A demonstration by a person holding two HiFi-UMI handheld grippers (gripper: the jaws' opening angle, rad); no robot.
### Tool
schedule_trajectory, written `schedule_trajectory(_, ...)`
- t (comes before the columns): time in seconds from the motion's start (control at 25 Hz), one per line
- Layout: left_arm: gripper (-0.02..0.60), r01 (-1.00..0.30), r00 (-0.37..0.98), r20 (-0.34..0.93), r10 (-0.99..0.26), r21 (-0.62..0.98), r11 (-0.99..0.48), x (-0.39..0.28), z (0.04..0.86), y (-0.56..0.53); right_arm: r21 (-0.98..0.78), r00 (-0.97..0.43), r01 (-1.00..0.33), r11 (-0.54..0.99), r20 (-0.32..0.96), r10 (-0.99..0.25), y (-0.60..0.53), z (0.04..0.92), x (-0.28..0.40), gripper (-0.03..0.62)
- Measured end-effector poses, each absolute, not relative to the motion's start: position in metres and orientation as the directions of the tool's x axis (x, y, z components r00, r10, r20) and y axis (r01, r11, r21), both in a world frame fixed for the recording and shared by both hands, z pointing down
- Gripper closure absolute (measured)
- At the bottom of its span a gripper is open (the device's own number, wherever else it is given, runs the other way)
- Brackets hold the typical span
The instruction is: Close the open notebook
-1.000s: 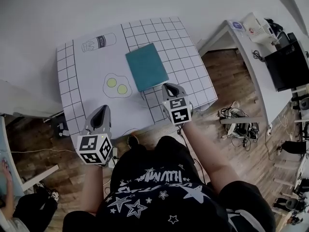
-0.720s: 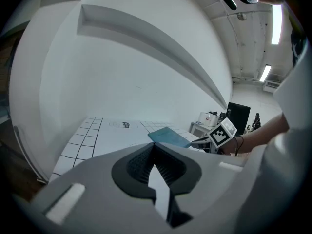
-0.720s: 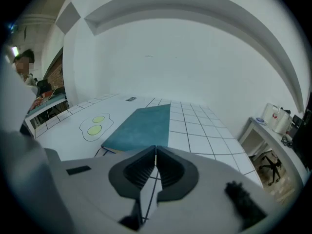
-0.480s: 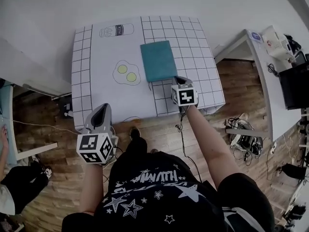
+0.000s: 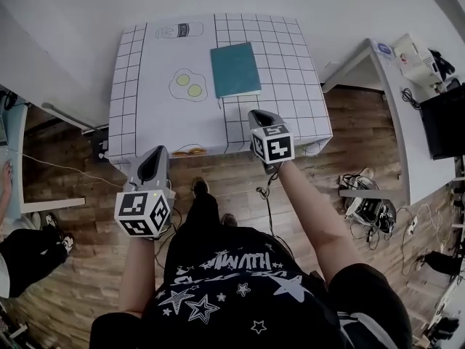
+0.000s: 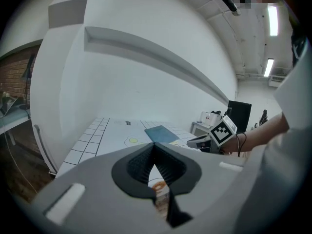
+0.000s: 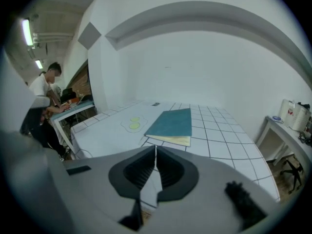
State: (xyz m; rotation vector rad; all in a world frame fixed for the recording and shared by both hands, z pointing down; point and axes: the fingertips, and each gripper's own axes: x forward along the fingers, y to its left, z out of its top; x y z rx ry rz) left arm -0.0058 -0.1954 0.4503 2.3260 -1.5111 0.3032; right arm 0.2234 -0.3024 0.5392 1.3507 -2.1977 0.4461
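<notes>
Room: white wall at 12 o'clock, wooden floor (image 5: 73,195) around the table's other sides. A white side table (image 5: 378,100) and a black monitor (image 5: 443,118) stand at 3 o'clock, with cables (image 5: 363,195) on the floor below them.
Table: white top (image 5: 156,86) with a black grid along its edges. It bears line drawings of a can (image 5: 179,30) and two fried eggs (image 5: 187,86).
Person: dark printed shirt (image 5: 225,282), bare forearms, one gripper in each hand.
Notebook: teal cover (image 5: 235,70), lying shut and flat on the table at 3 o'clock from the eggs. Nothing is touching it.
Right gripper: tips (image 5: 258,116) over the table's near edge. The notebook is at 11 o'clock from it, near but apart. Jaws are pressed together, nothing between them.
Left gripper: tips (image 5: 154,158) off the table's near edge, over the floor. The notebook is at 1 o'clock from it, well apart. Jaws meet at the tips, nothing held.
Right gripper view only: cream page edges under the notebook's (image 7: 171,122) near side. A second person (image 7: 41,96) stands at a desk at 9 o'clock.
Left gripper view only: brick wall (image 6: 14,77) at 9 o'clock, ceiling strip lights (image 6: 272,21) at 2 o'clock. The right gripper (image 6: 200,143) shows side-on at 3 o'clock from the notebook (image 6: 161,133).
Head view only: both grippers and the whole table together.
</notes>
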Motion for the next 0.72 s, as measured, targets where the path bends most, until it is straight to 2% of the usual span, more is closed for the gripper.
schedule_trajectory(0.24,0.572,-0.922,0.387,0.313,-0.867,0.148,-0.358,0.011,0.429,-0.139,-0.056,-0.499,-0.834,0.549,0.5,-0.707,-0.224,0.504,0.2,0.576)
schedule_trajectory(0.44,0.572,-0.932,0.361,0.294,-0.885,0.142,-0.333,0.011,0.415,-0.09,-0.154,-0.645,-0.743,0.651,0.422,-0.637,-0.168,0.482,0.17,0.576)
schedule_trajectory(0.56,0.572,-0.937,0.347,0.298,-0.889,0.145,-0.317,0.004,0.412,-0.068,-0.094,-0.642,-0.739,0.667,0.396,-0.656,-0.152,0.475,0.161,0.576)
schedule_trajectory(0.72,0.572,-0.946,0.323,0.284,-0.903,0.136,-0.296,-0.012,0.406,-0.055,-0.1,-0.646,-0.742,0.663,0.372,-0.667,-0.143,0.471,0.15,0.576)
